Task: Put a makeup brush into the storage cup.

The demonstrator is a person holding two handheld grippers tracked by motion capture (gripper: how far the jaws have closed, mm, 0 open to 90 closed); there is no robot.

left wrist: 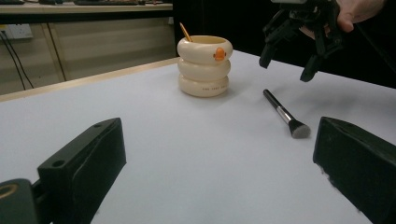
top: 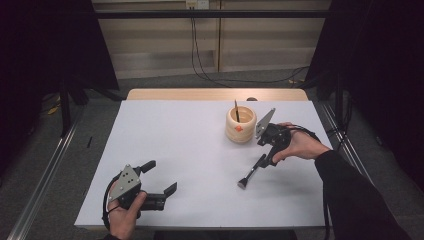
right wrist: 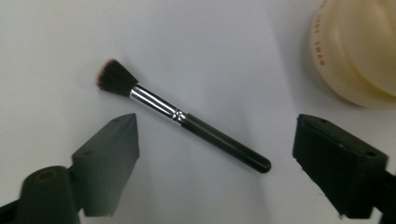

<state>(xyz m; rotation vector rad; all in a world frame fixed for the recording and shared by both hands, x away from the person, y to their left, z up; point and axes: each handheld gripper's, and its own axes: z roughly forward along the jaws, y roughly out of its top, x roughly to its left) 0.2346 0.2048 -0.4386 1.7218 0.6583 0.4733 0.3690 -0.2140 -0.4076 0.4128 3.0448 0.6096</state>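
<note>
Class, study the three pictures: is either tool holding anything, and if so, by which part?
Nothing is held. The right tool hangs open above the makeup brush, which lies loose on the table. The left tool is open too.

The cream ringed holder [left wrist: 204, 65] carries a small line of dark print on its lowest ring, but the letters are too small and blurred to read. In the right gripper view the same print looks reddish, also not legible. An orange mark [left wrist: 219, 54] sits on its top ring.
</note>
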